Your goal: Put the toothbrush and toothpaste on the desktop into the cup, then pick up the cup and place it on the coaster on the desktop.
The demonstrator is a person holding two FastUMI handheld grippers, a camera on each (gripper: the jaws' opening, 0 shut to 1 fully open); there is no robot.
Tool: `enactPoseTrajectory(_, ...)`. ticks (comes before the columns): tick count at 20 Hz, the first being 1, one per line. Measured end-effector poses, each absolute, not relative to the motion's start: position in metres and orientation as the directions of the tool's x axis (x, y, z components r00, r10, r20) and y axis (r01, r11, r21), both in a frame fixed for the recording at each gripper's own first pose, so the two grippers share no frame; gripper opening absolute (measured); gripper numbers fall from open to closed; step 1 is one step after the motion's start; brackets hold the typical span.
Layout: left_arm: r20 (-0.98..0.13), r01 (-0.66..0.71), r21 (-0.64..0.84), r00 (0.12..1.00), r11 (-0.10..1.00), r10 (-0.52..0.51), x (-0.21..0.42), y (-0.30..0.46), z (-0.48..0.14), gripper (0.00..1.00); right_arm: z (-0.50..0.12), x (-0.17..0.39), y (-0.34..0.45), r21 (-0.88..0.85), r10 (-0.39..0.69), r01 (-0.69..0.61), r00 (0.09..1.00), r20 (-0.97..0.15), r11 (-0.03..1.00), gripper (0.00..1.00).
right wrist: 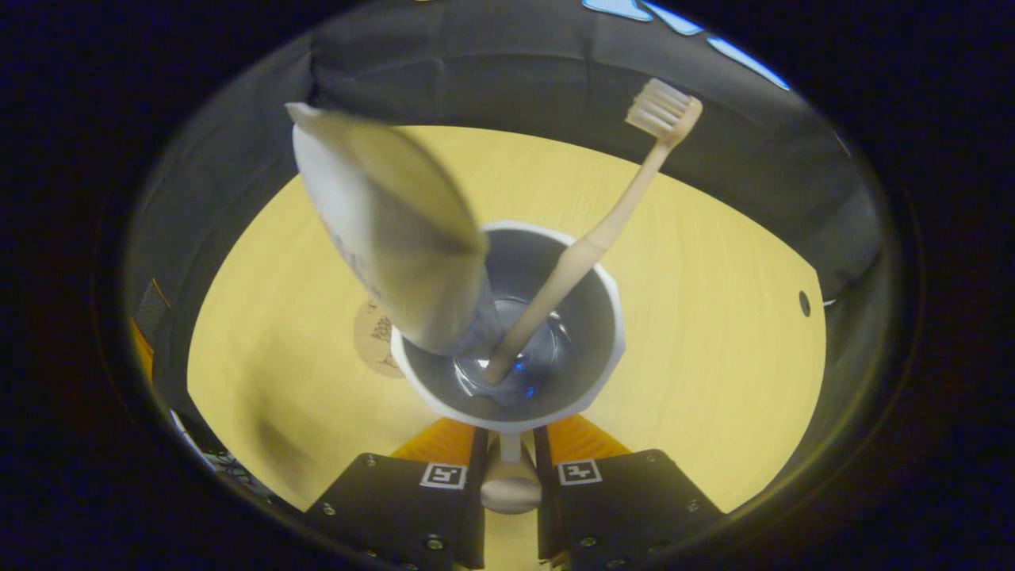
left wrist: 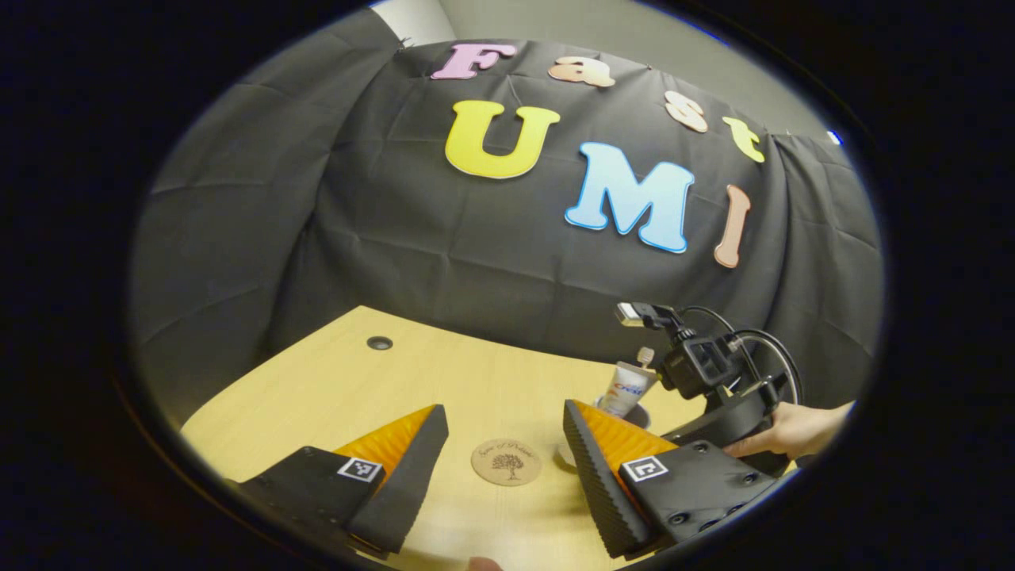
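Observation:
A white cup (right wrist: pixel 603 349) holds the toothpaste tube (right wrist: pixel 388 238) and the beige toothbrush (right wrist: pixel 603 230), both leaning out over its rim. My right gripper (right wrist: pixel 510 444) is shut on the cup's handle (right wrist: pixel 510 484). A round brown coaster (right wrist: pixel 371 337) peeks out just beyond the cup's left side. In the left gripper view the coaster (left wrist: pixel 506 461) lies flat on the desk between the spread fingers of my open left gripper (left wrist: pixel 503 412). To its right the tube (left wrist: pixel 630 386) sticks out of the cup (left wrist: pixel 639 414), which is partly hidden behind my finger, with the right gripper (left wrist: pixel 714 396) behind it.
The light wooden desk (left wrist: pixel 333 381) has a small cable hole (left wrist: pixel 379 342) at the back left. A hand (left wrist: pixel 793 428) holds the right gripper at the desk's right side. Black cloth walls close the booth behind the desk.

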State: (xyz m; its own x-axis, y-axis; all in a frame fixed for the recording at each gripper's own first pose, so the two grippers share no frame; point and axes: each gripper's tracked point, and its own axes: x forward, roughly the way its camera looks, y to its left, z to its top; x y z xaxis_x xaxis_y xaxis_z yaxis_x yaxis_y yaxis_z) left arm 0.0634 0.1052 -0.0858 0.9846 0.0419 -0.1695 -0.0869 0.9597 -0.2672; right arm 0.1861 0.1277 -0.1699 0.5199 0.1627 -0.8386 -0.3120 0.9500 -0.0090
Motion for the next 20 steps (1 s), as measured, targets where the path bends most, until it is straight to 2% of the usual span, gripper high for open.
enactPoseTrajectory(8, -0.154, -0.112, -0.276, 0.986, 0.954, 0.071, 0.036, 0.135, -0.077, 0.94, -0.180, 0.190, 0.191, -0.014, 0.198, -0.406, 0.475, -0.857, 0.914, 0.27)
enactPoseTrajectory(18, -0.159, -0.117, -0.278, 0.984, 0.953, 0.074, 0.022, 0.158, -0.081, 0.94, -0.179, 0.185, 0.190, -0.040, 0.155, -0.395, 0.451, -0.879, 0.918, 0.27)
enactPoseTrajectory(20, -0.161, -0.120, -0.272, 0.984, 0.955, 0.077, 0.023, 0.161, -0.081, 0.94, -0.173, 0.182, 0.188, -0.025, 0.174, -0.389, 0.466, -0.867, 0.921, 0.30)
